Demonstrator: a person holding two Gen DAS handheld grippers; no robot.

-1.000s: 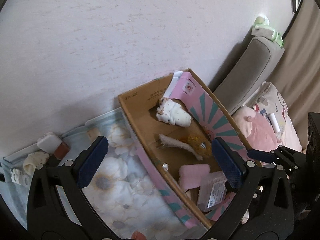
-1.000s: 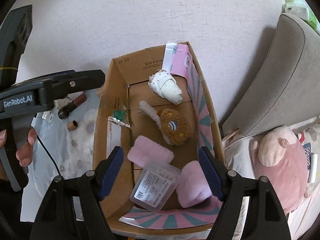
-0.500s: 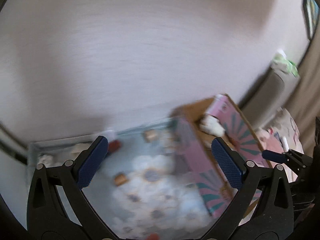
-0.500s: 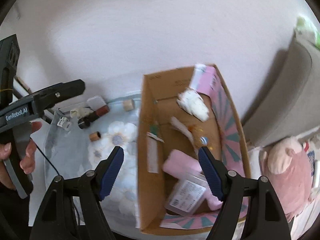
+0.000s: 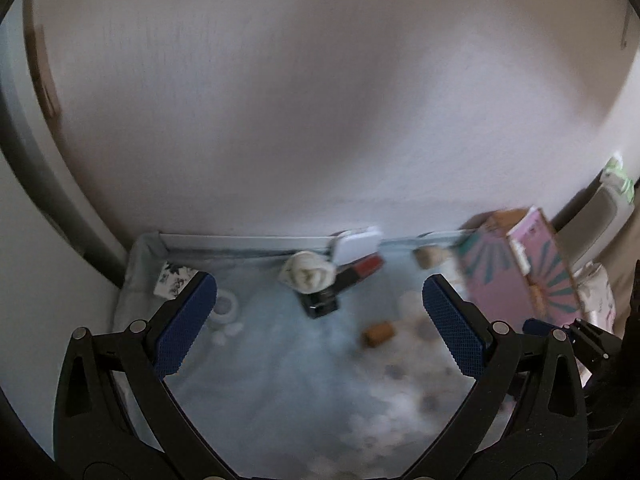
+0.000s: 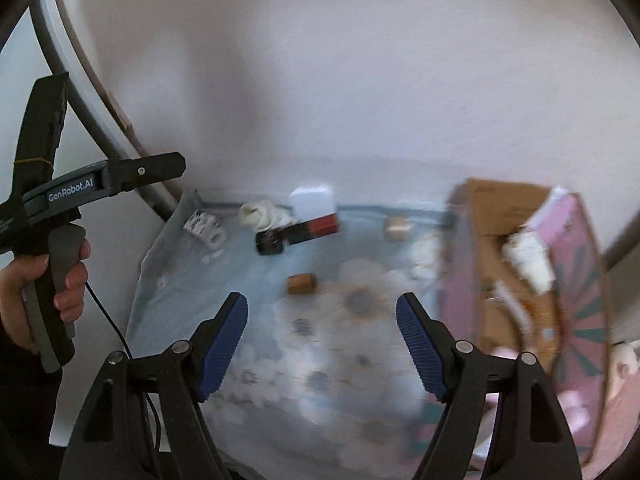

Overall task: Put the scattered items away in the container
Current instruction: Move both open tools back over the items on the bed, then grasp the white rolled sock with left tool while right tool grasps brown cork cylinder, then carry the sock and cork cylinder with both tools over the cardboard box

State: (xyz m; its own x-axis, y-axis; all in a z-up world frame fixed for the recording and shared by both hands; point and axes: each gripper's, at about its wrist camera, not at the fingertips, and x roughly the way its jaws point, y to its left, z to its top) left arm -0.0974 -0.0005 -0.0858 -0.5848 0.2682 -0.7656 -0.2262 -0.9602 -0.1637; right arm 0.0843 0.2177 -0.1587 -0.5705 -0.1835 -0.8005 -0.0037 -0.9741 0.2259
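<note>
Scattered items lie on a pale blue flowered cloth (image 5: pixel 280 364) (image 6: pixel 256 292): a rolled cream sock (image 5: pixel 307 274) (image 6: pixel 262 215), a black and red tube (image 5: pixel 344 280) (image 6: pixel 298 234), a white block (image 5: pixel 356 245) (image 6: pixel 313 202), a small brown cork-like cylinder (image 5: pixel 378 334) (image 6: pixel 302 283) and a beige spool (image 5: pixel 428 257) (image 6: pixel 397 227). The pink-sided cardboard box (image 5: pixel 516 264) (image 6: pixel 520 280) stands at the right, with items inside. My left gripper (image 5: pixel 320 306) hangs open above the cloth, empty. My right gripper (image 6: pixel 322 320) is open and empty too, near the cylinder.
A white wall runs behind the cloth. A patterned white packet (image 5: pixel 172 276) (image 6: pixel 200 222) and a small white ring (image 5: pixel 224 306) lie at the cloth's left end. A hand (image 6: pixel 24 292) holds the left gripper's handle. A grey chair back (image 5: pixel 600 216) stands beyond the box.
Both grippers have swung left, from over the box to over the cloth. The box has slid to the right edge of both views. Both jaws kept the same width.
</note>
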